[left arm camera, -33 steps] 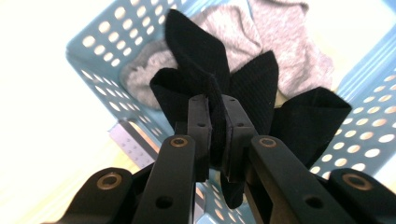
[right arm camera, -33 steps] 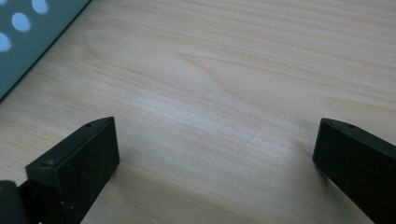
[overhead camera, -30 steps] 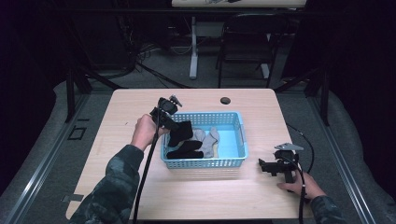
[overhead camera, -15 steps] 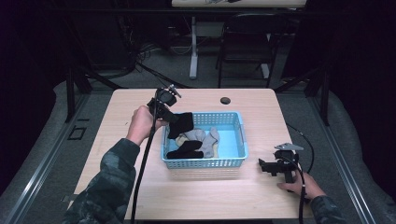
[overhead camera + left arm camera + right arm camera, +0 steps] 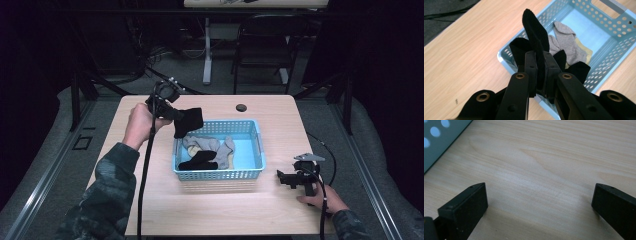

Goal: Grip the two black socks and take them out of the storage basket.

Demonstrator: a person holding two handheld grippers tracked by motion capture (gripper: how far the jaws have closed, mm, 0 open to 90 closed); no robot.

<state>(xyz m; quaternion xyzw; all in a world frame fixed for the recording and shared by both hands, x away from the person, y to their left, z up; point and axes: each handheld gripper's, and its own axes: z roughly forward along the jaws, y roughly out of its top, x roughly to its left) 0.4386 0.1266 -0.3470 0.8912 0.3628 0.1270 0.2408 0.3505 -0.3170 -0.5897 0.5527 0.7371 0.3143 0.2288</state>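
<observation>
The left gripper [image 5: 172, 114] is clamped tight on a limp black fabric sock [image 5: 535, 32] (light, floppy, best pinched mid-fold) above the pale blue perforated plastic basket [image 5: 256, 145], while the right gripper [image 5: 287, 179] rests wide open and empty on the table.

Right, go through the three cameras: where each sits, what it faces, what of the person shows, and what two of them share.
High view: above the person's side, looking forward and down at the table; both forearms, hands, left claw, right claw.
Left gripper view: on the left claw, clamped on a black sock, facing the blue basket.
Right gripper view: on the right claw, jaws apart, facing bare tabletop.
Shared: high and left gripper views both show sock and basket.
</observation>
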